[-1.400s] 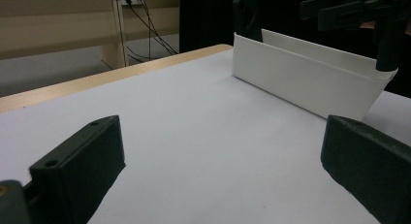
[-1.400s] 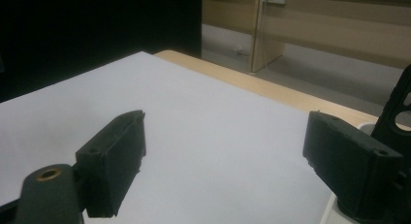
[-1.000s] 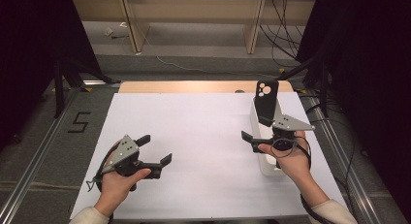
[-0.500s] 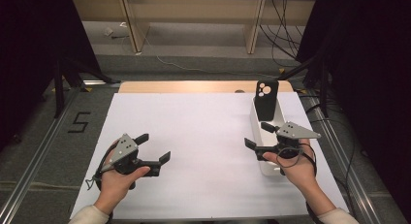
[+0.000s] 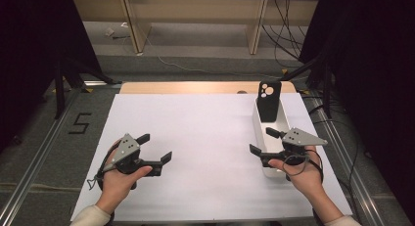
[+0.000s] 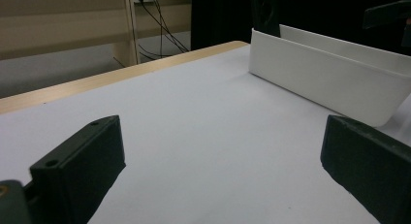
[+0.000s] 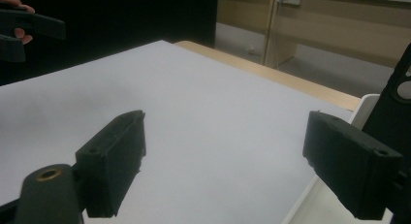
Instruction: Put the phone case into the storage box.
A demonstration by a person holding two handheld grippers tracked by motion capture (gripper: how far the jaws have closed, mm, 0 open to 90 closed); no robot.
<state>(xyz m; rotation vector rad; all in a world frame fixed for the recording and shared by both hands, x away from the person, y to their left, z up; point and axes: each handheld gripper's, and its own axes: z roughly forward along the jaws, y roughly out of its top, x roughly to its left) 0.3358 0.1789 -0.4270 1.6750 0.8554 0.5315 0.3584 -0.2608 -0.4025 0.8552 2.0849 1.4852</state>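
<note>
Matte white table [image 5: 205, 138], long white plastic tray [image 5: 266, 133], upright black phone case [image 5: 269, 100], both tongs [image 5: 155, 147] [image 5: 262, 142] wide open, empty.

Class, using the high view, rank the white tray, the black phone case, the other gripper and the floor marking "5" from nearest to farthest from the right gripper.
1. White tray, right beside the right gripper.
2. Black phone case, upright at the tray's far end.
3. Left gripper, across the table.
4. Floor marking "5", beyond the table's left edge.
</note>
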